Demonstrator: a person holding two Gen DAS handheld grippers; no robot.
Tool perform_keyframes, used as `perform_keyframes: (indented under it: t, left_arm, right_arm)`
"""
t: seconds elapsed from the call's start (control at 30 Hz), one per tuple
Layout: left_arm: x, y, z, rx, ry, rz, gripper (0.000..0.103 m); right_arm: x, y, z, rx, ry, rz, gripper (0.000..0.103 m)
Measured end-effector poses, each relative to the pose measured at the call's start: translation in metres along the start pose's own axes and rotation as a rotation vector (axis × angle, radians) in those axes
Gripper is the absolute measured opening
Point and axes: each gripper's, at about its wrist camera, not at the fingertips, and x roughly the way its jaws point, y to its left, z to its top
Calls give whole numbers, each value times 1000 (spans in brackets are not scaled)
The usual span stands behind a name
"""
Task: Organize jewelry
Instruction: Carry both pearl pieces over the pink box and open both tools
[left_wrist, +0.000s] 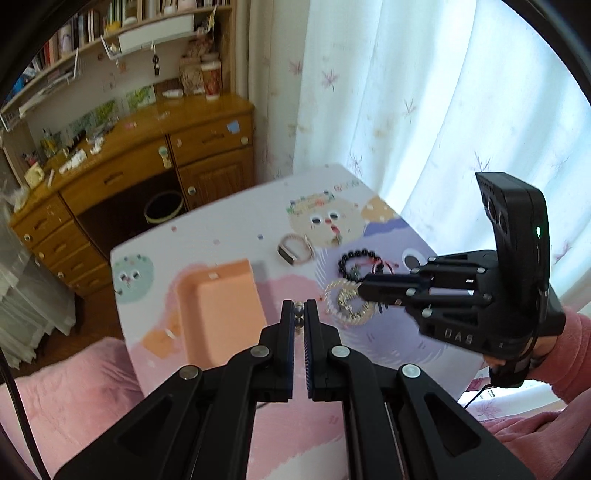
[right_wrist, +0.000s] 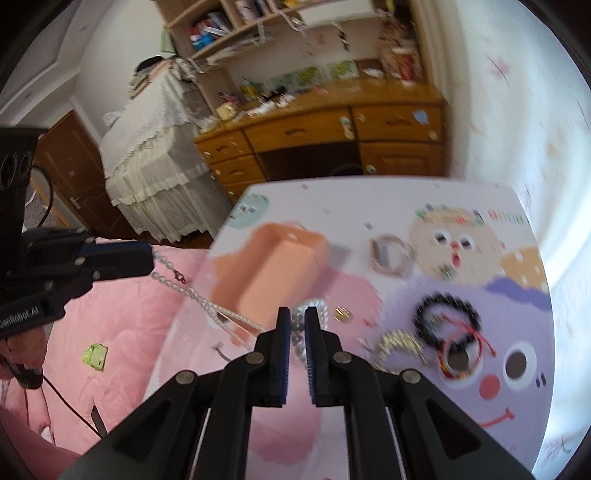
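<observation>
My left gripper (left_wrist: 299, 314) is shut on one end of a pearl and silver chain necklace (left_wrist: 298, 312); in the right wrist view the left gripper (right_wrist: 147, 260) holds the necklace (right_wrist: 207, 302) stretched towards my right gripper (right_wrist: 295, 325), which is shut on its other end. The orange tray (left_wrist: 218, 310) lies on the table (left_wrist: 369, 354), just left of the left fingertips; it also shows in the right wrist view (right_wrist: 273, 273). A black bead bracelet (right_wrist: 447, 314), a red string bracelet (right_wrist: 461, 347), a gold chain (right_wrist: 399, 343) and a band bracelet (right_wrist: 389, 254) lie on the table.
A pink quilt (right_wrist: 110, 332) covers the bed beside the table. A wooden desk (left_wrist: 129, 173) with drawers stands behind, and white curtains (left_wrist: 424, 110) hang to the right. A small green scrap (right_wrist: 94, 356) lies on the quilt.
</observation>
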Motion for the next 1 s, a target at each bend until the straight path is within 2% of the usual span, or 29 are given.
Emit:
perform_keyframes:
  t: [0.23,0.37,0.53,0.6,0.73,0.77,0.83,0.87,0.9,1.0]
  left_arm:
    - [-33,31,16,-21,-78,27,2]
    - [-36,50,16,-49,-116,46,2]
    - [-17,77,8,-127,-133,36,3]
    - [-2,87,3,-144,-123,13,3]
    - [24,99,-10,-180,-133,19,4]
    - [31,102,-13,-200,-122,24,9]
    - [45,109,-16,-236,-81,42,34]
    - [52,113,-18,-250,-50,63,58]
    - [56,116,-20,-267,-29,80,71]
    - [60,123,-25,-289,-19,86,77]
  right_arm:
    - [1,46,31,-88,-63,40,7]
    - [8,62,41,-112,-76,46,7]
    - [29,73,50,-126,-67,44,7]
    - [41,75,51,-129,-57,39,7]
    - [67,71,47,-107,-47,39,8]
    - [74,70,44,-94,-45,38,8]
    - [91,65,40,-59,-14,32,8]
    - [100,62,38,-38,18,36,11]
    - [110,58,36,-13,64,30,13]
    - [114,54,28,18,96,-2,30]
